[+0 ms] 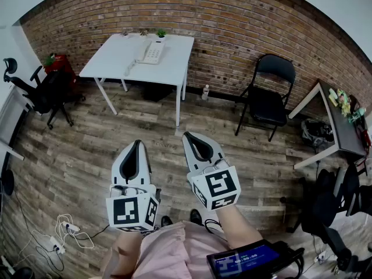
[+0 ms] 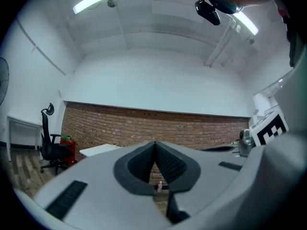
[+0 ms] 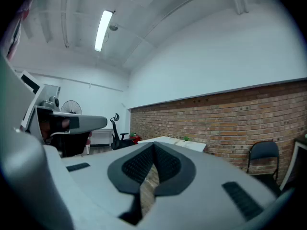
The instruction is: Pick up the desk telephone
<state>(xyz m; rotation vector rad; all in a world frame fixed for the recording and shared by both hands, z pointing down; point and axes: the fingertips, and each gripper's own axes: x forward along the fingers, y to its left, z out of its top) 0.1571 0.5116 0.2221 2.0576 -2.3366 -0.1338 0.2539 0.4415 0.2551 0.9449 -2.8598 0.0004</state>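
close in, my left gripper [image 1: 138, 143] and right gripper [image 1: 189, 136] hang clenched, empty — the desk telephone [image 1: 150, 53] sits well apart on the white table [image 1: 110, 64], beyond reach.

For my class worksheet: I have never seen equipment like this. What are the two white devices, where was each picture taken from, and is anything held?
A person holds two hand-held tools, the left gripper and right gripper; there is no robot arm. The head view looks down from the person's head. The other two come from cameras riding on each gripper, looking along its fingers. Both pairs are closed on nothing. Across the room, the desk telephone sits on a white table by the brick wall.
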